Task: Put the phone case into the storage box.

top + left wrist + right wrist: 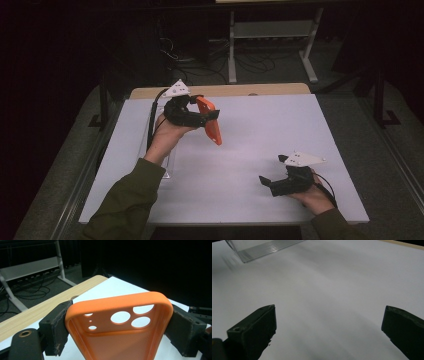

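white table (235, 150) mostly bare between the grippers, free passage across the middle. clear tray (167, 162) lies flat at left edge, beside left forearm (135, 195). wooden edge (260, 90) at back.

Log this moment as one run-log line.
left gripper: shut on orange phone case, held above table | right gripper: open, empty, low over table | clear plastic piece: on table

Counts on the table
One orange phone case (212, 121), two grippers, one clear plastic stand (262, 247), one white table (260, 135).
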`<state>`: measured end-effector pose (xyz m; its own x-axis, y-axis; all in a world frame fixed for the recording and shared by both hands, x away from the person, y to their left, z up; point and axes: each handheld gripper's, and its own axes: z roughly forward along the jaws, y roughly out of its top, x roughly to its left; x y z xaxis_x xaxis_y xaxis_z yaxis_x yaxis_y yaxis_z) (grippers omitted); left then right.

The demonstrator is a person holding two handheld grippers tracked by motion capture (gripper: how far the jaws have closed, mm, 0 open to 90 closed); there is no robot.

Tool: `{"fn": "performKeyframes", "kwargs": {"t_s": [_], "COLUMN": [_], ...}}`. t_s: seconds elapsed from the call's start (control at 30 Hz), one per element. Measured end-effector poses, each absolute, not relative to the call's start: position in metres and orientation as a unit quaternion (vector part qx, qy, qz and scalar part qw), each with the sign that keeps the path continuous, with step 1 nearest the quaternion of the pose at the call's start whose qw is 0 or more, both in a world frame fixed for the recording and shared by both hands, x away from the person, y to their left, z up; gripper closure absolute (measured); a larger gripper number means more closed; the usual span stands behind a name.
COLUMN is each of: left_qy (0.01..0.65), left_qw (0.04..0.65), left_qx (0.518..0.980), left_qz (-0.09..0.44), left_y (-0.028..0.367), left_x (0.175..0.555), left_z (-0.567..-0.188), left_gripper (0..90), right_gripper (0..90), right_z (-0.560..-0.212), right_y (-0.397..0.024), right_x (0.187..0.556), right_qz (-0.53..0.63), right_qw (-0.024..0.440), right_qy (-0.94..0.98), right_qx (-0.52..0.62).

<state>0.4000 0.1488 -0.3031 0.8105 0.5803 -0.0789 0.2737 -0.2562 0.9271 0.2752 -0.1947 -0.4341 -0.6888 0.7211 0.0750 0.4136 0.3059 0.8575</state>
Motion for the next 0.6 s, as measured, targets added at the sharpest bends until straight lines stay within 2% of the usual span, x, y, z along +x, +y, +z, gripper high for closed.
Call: {"fn": "performKeyframes", "kwargs": {"t_s": [0.6], "left_qy": [0.304], "left_qw": [0.525], "left_qx": [0.776], "left_qz": [0.172], "left_y": [0.166], "left_x": [0.415], "left_z": [-0.301], "left_gripper": [15.1], "right_gripper": [0.0], "right_z": [-0.432], "right_y": [-0.196], "right_x": [0.274], "right_qz": [0.47], "right_qw": [0.167], "right_qy": [0.788], "right_qx": [0.361]}}
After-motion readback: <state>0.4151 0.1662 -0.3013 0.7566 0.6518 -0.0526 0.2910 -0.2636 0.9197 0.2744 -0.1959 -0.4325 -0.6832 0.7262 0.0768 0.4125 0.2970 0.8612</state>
